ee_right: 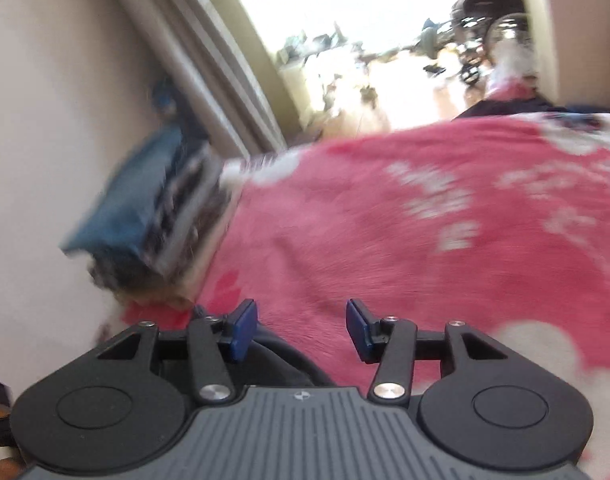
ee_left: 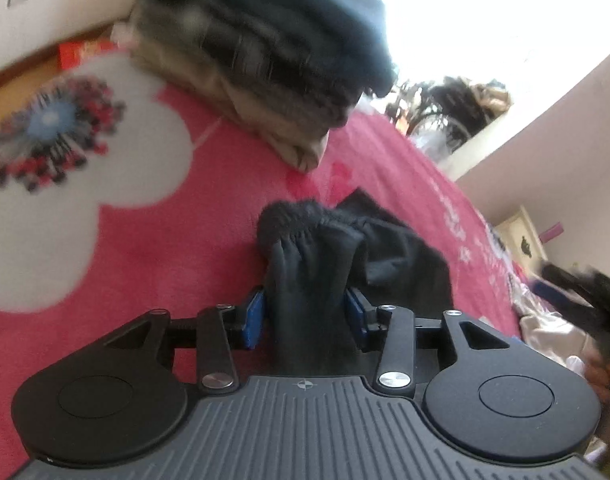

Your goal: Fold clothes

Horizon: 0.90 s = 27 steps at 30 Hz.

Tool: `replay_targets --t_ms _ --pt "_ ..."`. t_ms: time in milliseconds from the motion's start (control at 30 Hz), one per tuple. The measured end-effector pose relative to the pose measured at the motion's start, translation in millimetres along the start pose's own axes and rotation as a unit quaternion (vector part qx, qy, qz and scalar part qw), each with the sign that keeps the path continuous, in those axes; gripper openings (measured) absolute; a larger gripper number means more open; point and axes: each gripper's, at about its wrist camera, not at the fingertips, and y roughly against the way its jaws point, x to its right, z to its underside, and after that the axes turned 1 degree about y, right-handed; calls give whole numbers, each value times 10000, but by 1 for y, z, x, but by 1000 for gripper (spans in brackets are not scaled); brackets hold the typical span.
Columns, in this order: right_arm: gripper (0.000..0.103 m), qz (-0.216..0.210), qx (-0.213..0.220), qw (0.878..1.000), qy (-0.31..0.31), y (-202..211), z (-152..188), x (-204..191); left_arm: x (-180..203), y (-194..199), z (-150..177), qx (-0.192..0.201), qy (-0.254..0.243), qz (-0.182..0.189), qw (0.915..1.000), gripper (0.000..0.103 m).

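My left tool (ee_left: 305, 312) clamped on dark garment (ee_left: 345, 248), bunched at elastic hem, rest trailing on pink bed cover (ee_left: 165, 240). Soft, light, floppy; grip hem edge. My right tool (ee_right: 302, 330) released, empty.

Pink flowery blanket (ee_left: 177, 240) covers the bed, folded stack (ee_left: 265, 60) sits on it by the wall, dark garment (ee_left: 385, 248) lies nearer.

Fuzzy pink blanket (ee_left: 153, 248), matt knit garment (ee_left: 309, 264)
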Motion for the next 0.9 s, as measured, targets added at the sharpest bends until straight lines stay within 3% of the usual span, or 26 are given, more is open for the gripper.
replay_targets --t_ms 133,233,333,433,567,667,700,900 --pt "54 93 323 9981 -520 110 26 38 32 41 9 261 -841 215 9959 42" --pt "54 155 288 9925 -1180 166 66 63 76 73 37 174 -1844 609 9808 42" --pt "55 414 73 9840 -1730 189 109 88 119 96 86 -316 -2735 1112 9549 44" --pt "55 751 -160 9731 -2173 189 143 112 151 106 146 -1007 -3377 1517 9235 44" --pt "53 1060 -304 9650 -2379 176 167 132 180 116 239 -1409 -4731 1653 8538 44" --pt "51 973 -405 9575 -2684 174 185 137 185 115 286 -1385 -5450 1482 8135 44" --pt "51 812 -395 9567 -2767 176 192 137 186 113 297 -1384 -5611 1418 8037 44" --pt "49 560 -172 9631 -2627 189 211 133 192 92 318 -1428 -5953 1234 7811 41"
